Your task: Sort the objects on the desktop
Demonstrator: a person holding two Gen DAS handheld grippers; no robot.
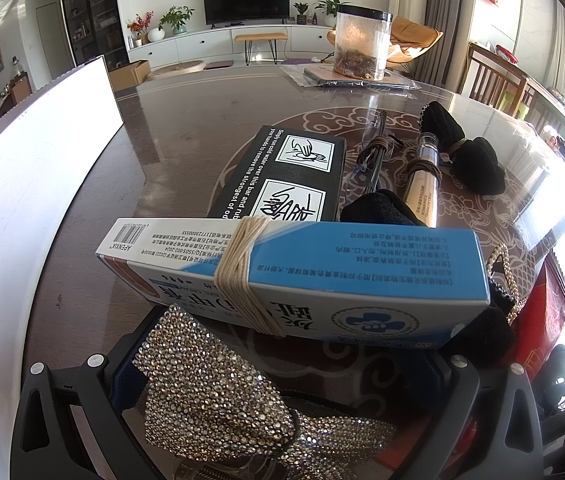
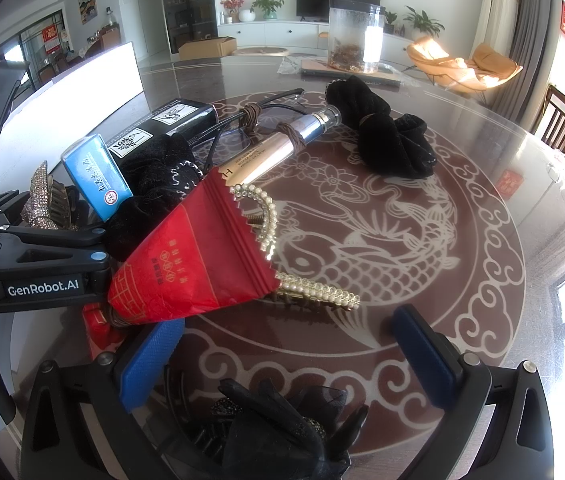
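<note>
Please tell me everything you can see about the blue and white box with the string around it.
The blue box is a long, narrow carton, apparently cardboard, blue and white, printed with Chinese text, a barcode at one end and a round emblem on its face. Beige string is wound many times around it near the middle. It looks closed and lies tilted, not flat, among a pile on the table. The black box lies right behind it, and black cloth presses against one end. A rhinestone clip sits just in front.

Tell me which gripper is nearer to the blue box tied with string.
Left. The left gripper sits directly in front of the blue box. The right gripper is farther, beyond the red packet.
</note>
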